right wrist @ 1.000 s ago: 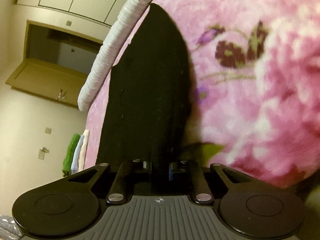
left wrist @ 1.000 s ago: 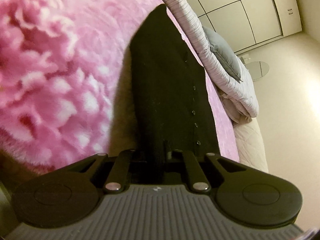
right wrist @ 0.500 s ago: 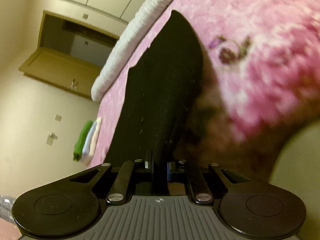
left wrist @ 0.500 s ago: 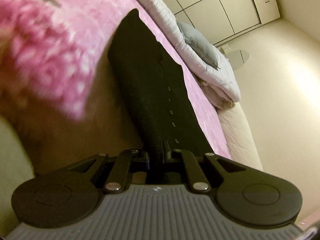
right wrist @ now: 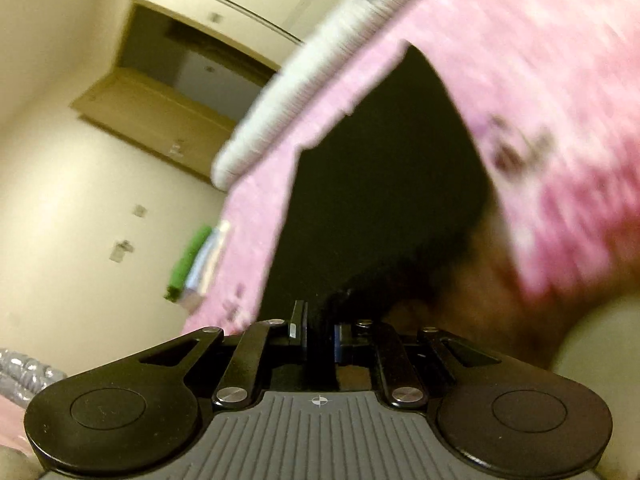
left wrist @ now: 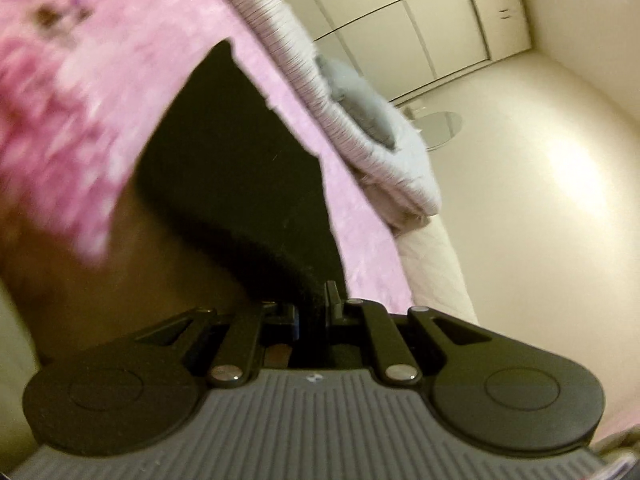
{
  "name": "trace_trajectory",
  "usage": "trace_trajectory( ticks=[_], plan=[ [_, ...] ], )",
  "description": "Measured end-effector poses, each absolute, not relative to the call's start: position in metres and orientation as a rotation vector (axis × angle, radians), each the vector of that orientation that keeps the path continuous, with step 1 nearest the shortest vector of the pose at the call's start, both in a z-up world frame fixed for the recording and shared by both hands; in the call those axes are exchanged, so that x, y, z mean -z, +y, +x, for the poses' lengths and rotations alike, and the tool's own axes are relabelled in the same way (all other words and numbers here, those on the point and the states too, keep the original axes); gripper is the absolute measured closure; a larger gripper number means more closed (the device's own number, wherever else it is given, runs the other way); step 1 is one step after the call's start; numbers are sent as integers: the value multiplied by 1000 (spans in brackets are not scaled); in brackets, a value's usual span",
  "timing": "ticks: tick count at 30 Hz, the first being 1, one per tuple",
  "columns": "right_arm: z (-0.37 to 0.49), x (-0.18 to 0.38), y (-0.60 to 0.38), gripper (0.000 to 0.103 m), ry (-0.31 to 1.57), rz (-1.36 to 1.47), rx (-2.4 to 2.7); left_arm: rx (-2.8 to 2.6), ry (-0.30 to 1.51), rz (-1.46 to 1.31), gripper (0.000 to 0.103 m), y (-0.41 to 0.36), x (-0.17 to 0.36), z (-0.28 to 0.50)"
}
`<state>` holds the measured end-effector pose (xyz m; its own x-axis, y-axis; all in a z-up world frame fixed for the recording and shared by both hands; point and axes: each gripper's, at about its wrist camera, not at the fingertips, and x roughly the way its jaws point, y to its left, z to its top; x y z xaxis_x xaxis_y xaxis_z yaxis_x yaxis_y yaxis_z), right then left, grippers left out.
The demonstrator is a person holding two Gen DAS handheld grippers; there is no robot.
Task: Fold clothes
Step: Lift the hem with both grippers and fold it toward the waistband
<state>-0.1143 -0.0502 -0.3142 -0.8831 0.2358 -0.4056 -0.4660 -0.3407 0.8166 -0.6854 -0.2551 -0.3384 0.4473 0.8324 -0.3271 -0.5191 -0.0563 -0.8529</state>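
A black buttoned garment [left wrist: 240, 168] lies stretched over a pink flowered blanket [left wrist: 60, 92] on the bed. My left gripper [left wrist: 314, 300] is shut on one near corner of the garment. My right gripper [right wrist: 320, 320] is shut on the other near corner of the same black garment [right wrist: 384, 184], which runs away over the pink blanket [right wrist: 552, 80]. Both corners are lifted off the bed and the cloth sags between them. Both views are blurred by motion.
A rolled white quilt [left wrist: 320, 76] with a grey pillow [left wrist: 360, 96] lies along the far side of the bed. White wardrobe doors [left wrist: 420, 28] stand behind. A stack of folded green and white clothes [right wrist: 196, 260] sits at the bed's far corner, below a wooden cabinet [right wrist: 168, 112].
Both grippers have pulled back and up with the garment's corners. The near edge of the garment has risen off the blanket, and more of the room shows in both views.
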Motion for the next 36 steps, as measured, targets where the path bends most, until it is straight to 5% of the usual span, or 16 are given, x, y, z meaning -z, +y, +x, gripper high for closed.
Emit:
trace_trajectory(
  ticks=[7, 11, 21, 30, 32, 34, 36],
  plan=[
    [-187, 308, 68, 90, 1481, -215, -2141, -1246, -393, -1253, 84, -120, 345, -731],
    [-211, 335, 125, 50, 1506, -208, -1911, -1361, -374, -1332, 76, -70, 367, -756],
    [-220, 373, 124, 49, 1127, -577, -1997, -1435, -120, -1264, 69, -72, 398, -751],
    [-246, 380, 138, 49, 946, -620, -2122, -1422, 99, -1114, 67, -38, 396, -736],
    [-253, 386, 142, 49, 943, -647, -2134, -1402, 125, -1098, 69, -30, 397, -731],
    [-260, 391, 143, 50, 937, -670, -2147, -1398, 186, -1032, 92, -27, 393, -723],
    [-264, 392, 141, 57, 916, -692, -2183, -1407, 238, -977, 98, -27, 392, -717]
  ],
)
